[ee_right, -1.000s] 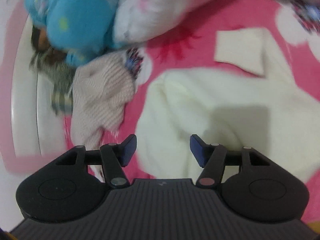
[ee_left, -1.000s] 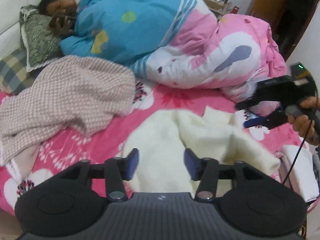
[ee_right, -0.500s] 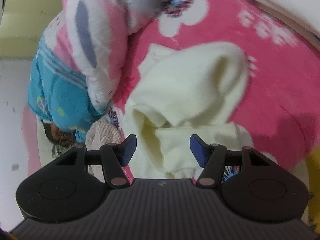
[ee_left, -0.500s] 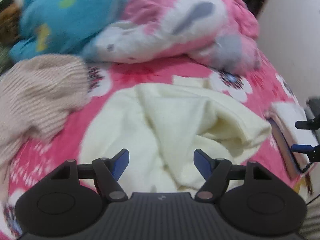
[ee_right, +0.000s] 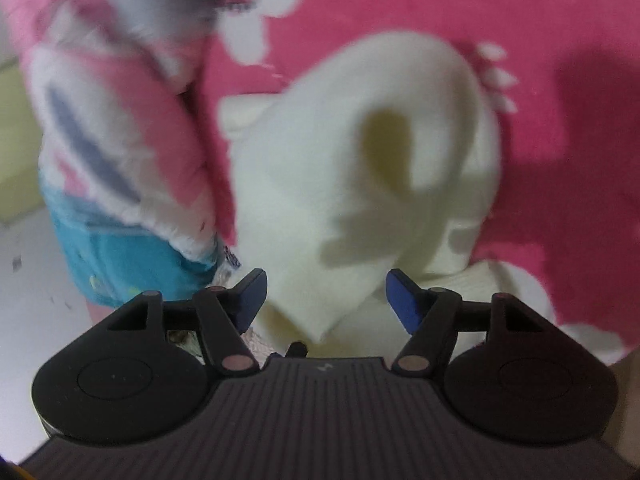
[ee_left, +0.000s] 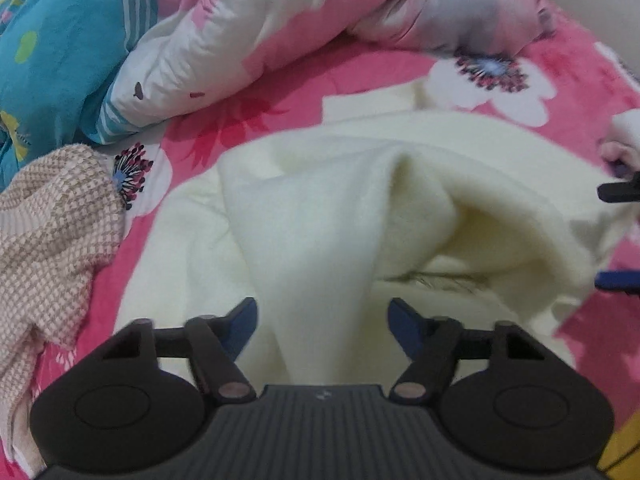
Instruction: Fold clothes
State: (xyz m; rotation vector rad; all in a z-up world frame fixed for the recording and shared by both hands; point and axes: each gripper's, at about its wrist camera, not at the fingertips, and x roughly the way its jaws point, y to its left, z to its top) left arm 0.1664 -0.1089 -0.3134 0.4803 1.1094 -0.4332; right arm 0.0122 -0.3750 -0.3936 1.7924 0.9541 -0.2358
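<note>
In the left wrist view, a garment (ee_left: 320, 208) is lying across the middle of the frame on the bedsheet (ee_left: 592, 72), bunched into a raised fold at centre right. A knitted garment (ee_left: 52, 232) is lying at the left edge, just beside it. A quilt (ee_left: 240, 28) is stretching along the upper part, behind both. The left gripper (ee_left: 322, 322) is sitting at the bottom centre, in front of the garment, while the right gripper's fingers (ee_left: 618, 191) are entering at the right edge.

place: home bedroom | evidence: pink floral bedsheet (ee_left: 280, 92), rumpled quilt (ee_left: 240, 20), clothes lying on the bed
</note>
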